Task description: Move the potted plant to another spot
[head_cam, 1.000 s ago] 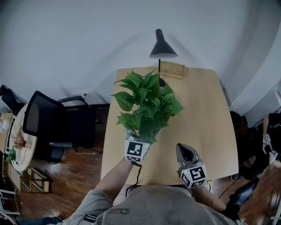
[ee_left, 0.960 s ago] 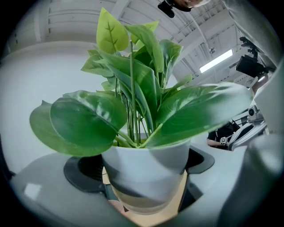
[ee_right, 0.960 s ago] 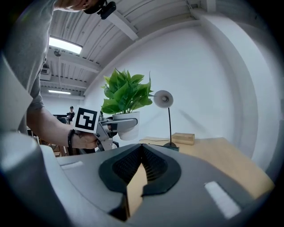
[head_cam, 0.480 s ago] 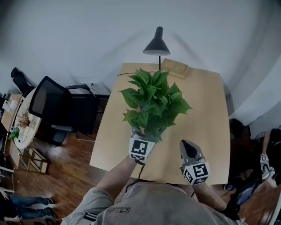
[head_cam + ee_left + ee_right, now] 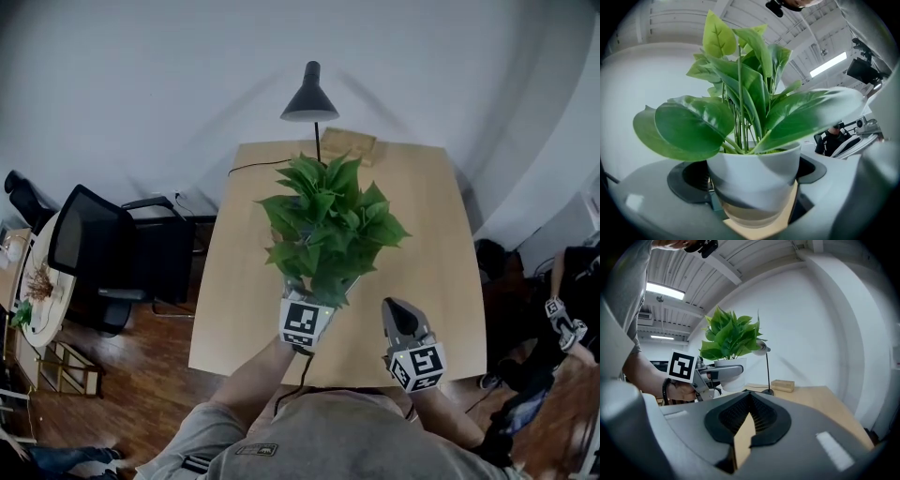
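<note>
A light wooden table [image 5: 431,262] fills the middle of the head view, with a black office chair [image 5: 94,253] beside it at the left of the frame. The potted plant [image 5: 328,230] sits over the near-centre of the table, its broad green leaves spreading above a white pot [image 5: 754,178]. The pot is upright, and a strip of the wood shows under its base, so it appears to be clear of the tabletop. The left gripper [image 5: 307,305], at lower centre of the head view, has its jaws clamped on either side of that pot. The right gripper [image 5: 396,311] is just to the right of it, near the table's front edge. Its jaws are closed together with nothing between them. At the far end of the table, in the upper part of the frame, stands a black desk lamp [image 5: 307,98]. A small wooden block [image 5: 349,143] lies just beside the lamp.
</note>
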Motion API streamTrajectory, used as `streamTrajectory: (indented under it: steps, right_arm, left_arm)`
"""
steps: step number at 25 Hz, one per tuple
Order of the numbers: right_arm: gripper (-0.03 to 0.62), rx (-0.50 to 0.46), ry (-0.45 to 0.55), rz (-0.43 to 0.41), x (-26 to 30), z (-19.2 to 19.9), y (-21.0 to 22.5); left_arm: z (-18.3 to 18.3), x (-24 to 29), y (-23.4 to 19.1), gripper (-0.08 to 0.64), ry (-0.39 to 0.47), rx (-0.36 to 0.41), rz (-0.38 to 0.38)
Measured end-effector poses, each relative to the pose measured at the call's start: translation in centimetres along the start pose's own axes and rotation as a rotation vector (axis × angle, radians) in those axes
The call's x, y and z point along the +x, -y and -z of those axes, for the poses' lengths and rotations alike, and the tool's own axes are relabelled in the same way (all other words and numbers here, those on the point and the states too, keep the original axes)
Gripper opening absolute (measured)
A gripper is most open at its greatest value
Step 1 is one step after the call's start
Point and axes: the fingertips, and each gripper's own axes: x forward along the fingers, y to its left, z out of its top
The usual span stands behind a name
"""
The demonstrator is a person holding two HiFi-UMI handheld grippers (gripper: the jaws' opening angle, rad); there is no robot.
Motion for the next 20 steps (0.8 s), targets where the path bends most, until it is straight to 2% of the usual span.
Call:
streamTrajectory:
  steps: [5,10,20]
  right_arm:
    - [0.005,0.014,-0.009,0.041,-0.5,0.4,0.7]
    - [0.005,0.019,-0.008,0.043,-0.8,1.0,3.0]
    - [0.005,0.009,-0.04,0.011,-1.4,1.9,14.9]
  left_arm:
    - [0.6,0.7,0.7,0.526,-0.006,-0.012,0.03]
    - [1.4,2.5,2.5,0.526,-0.021,-0.004,0.036]
    - [3.9,11.6,8.4,0.526,-0.064,-0.006,-0.005]
